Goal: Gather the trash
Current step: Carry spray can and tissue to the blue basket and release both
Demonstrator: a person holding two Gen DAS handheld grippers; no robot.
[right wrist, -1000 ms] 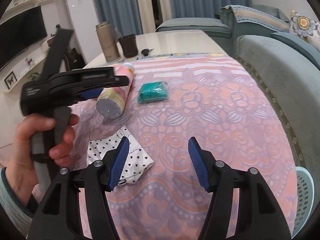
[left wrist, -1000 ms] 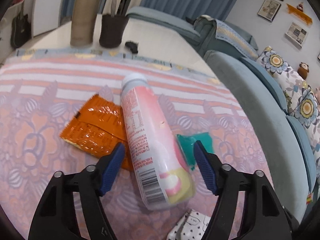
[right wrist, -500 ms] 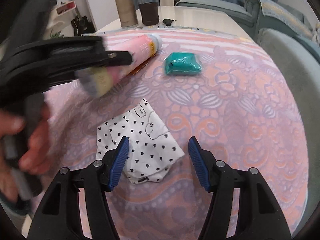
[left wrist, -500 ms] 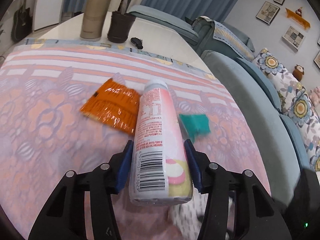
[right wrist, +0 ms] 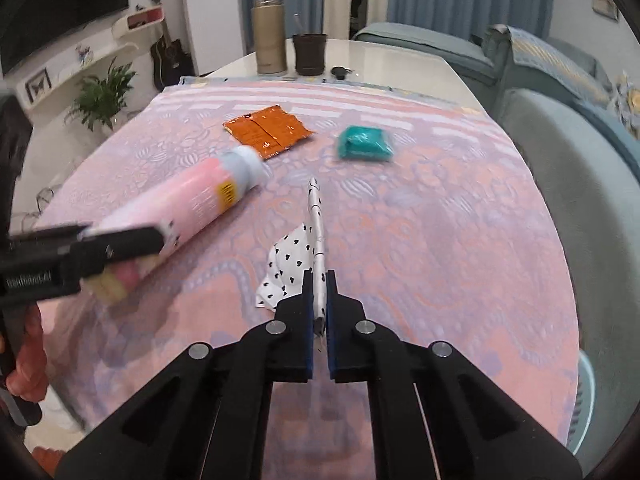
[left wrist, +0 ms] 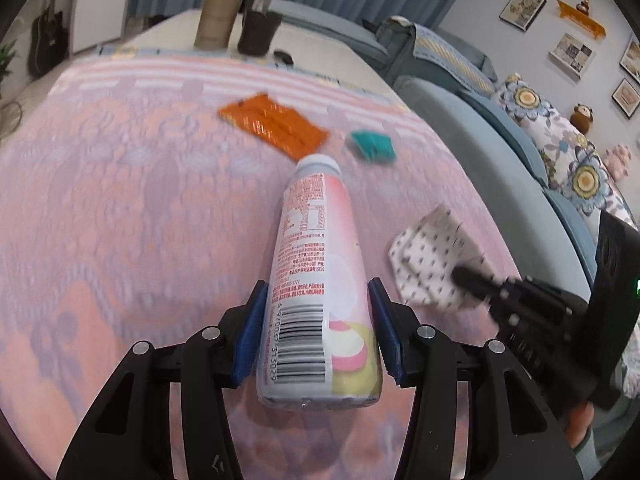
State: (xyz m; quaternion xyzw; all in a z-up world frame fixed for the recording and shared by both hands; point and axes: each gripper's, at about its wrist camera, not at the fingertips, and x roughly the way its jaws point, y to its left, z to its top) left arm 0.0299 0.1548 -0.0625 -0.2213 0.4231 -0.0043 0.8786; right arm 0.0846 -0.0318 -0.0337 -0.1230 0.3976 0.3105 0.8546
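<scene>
My left gripper (left wrist: 318,332) is shut on a pink and white bottle (left wrist: 318,280) and holds it above the pink tablecloth; the bottle also shows in the right wrist view (right wrist: 188,208). My right gripper (right wrist: 319,304) is shut on a white wrapper with black hearts (right wrist: 308,248), lifted off the cloth; it also shows in the left wrist view (left wrist: 432,260). An orange wrapper (right wrist: 268,130) and a teal packet (right wrist: 364,143) lie on the cloth further back.
A tan flask (right wrist: 271,36), a dark cup (right wrist: 309,54) and a small black object (right wrist: 340,72) stand at the table's far end. A blue-grey sofa (right wrist: 576,168) runs along the right. A pale basket rim (right wrist: 584,400) shows at the lower right.
My left gripper has closed on the bottle and lifted it back from the wrappers. My right gripper has closed on the heart-print wrapper and raised it.
</scene>
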